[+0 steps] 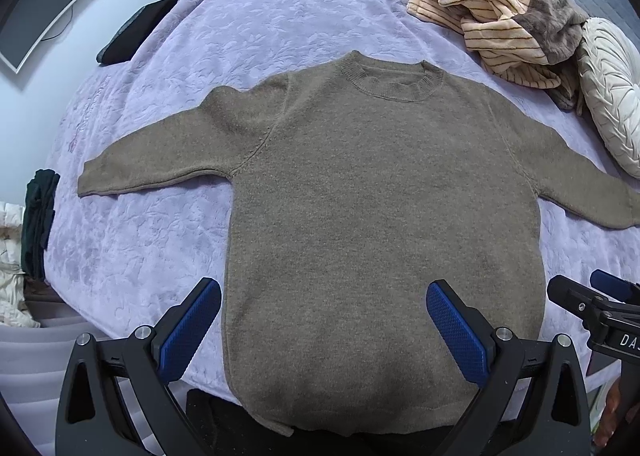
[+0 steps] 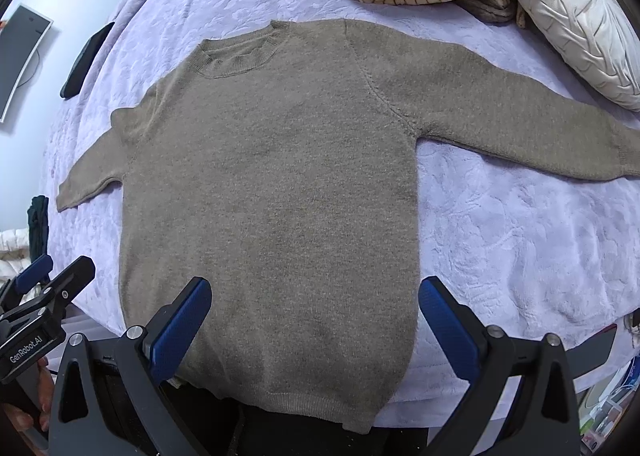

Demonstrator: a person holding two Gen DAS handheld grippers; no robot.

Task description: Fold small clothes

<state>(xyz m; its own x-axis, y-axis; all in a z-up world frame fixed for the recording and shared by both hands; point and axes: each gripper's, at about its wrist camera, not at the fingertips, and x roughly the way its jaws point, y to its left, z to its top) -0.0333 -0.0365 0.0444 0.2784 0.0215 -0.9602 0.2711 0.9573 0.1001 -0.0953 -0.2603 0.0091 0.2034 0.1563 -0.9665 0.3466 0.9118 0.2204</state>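
A brown sweater lies flat on a bed w/ a purple blanket. Its front faces up, neck hole at the far end, bottom edge near the cameras. Both sleeves stick out to the sides. The bottom edge hangs a bit over the near edge of the bed.

The left gripper is wide open & holds nothing. It hovers over the sweater's bottom left part. One blue pad is over the blanket, just beside the sweater's edge; the other is over the sweater.

The right gripper is wide open too, nothing in it. It is over the bottom right part of the sweater.

A striped cloth pile & a white round pillow sit at the far right of the bed, near the right sleeve.
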